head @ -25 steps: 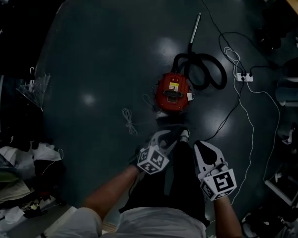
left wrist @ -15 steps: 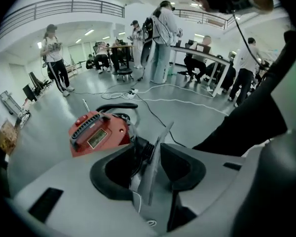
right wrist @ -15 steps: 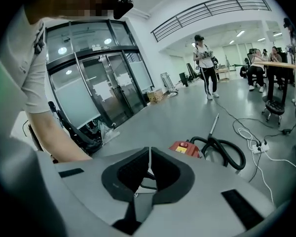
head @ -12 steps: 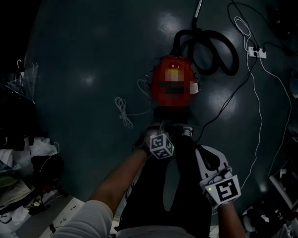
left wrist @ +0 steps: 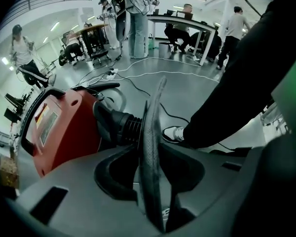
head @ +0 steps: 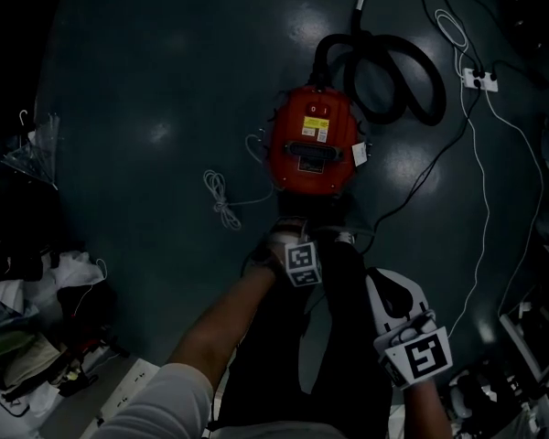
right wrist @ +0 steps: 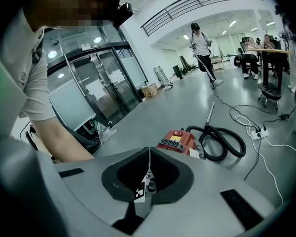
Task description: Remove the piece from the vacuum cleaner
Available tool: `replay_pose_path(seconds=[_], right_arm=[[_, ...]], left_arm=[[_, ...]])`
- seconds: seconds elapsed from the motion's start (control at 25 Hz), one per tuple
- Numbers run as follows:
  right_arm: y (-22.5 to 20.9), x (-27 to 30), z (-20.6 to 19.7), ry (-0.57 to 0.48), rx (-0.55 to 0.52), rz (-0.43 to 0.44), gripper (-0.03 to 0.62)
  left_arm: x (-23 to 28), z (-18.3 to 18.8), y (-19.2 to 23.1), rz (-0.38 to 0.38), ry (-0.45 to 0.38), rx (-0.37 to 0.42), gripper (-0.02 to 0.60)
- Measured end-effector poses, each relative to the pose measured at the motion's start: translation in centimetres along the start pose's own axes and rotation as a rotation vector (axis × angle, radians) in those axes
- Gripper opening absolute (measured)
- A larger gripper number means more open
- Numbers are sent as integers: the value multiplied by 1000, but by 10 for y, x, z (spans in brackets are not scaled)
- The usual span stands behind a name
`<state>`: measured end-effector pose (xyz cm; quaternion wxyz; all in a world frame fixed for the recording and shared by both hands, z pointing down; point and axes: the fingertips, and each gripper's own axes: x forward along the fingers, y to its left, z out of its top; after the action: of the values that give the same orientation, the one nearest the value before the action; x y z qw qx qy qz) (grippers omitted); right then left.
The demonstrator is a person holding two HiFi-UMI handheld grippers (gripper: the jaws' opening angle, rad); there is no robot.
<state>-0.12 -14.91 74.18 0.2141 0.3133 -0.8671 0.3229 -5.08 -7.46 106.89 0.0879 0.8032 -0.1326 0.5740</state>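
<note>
Dark glossy floor (head: 146,80) is carrying everything. Right gripper (head: 384,286) is hanging beside the leg, jaws pressed together, empty. Left gripper (head: 291,238) is sitting just short of the vacuum cleaner (head: 313,149), jaws narrow and closing, nothing between them. Red body is lying straight ahead of it, long axis running away from the person, hose (head: 393,71) looping off the far end. Black ribbed fitting (left wrist: 124,128) is facing the left jaws, likely the piece. Left is nearer.

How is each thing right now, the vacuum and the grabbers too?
Vacuum cleaner: on the floor, hose still attached.
Black hose: looped, plugged into the vacuum cleaner.
White cord: bunched on the floor.
Left gripper: jaws slightly apart, closing, nothing between them.
Right gripper: jaws shut, empty.
</note>
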Motion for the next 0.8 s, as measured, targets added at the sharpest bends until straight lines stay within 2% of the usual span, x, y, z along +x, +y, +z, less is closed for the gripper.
replay_pose_path(seconds=[0.08, 0.12, 0.24, 0.4, 0.56, 0.68, 0.8], right_arm=[[-1, -1, -5, 6, 6, -7, 17], [0, -1, -6, 9, 7, -8, 17], [2, -2, -9, 20, 13, -7, 17], [5, -2, -13, 24, 15, 3, 17], [7, -2, -11, 25, 13, 10, 17], [10, -4, -14, 23, 11, 12, 17], [8, -3, -15, 18, 11, 7, 17]], left_arm=[[0, -1, 2, 13, 4, 2, 53], [-1, -1, 2, 14, 5, 5, 32], [-2, -1, 0, 6, 11, 16, 28], [-1, 0, -12, -44, 20, 49, 26], [0, -1, -16, -94, 23, 35, 25], [4, -2, -23, -178, 30, 28, 25], [0, -1, -51, -329, 29, 109, 25]])
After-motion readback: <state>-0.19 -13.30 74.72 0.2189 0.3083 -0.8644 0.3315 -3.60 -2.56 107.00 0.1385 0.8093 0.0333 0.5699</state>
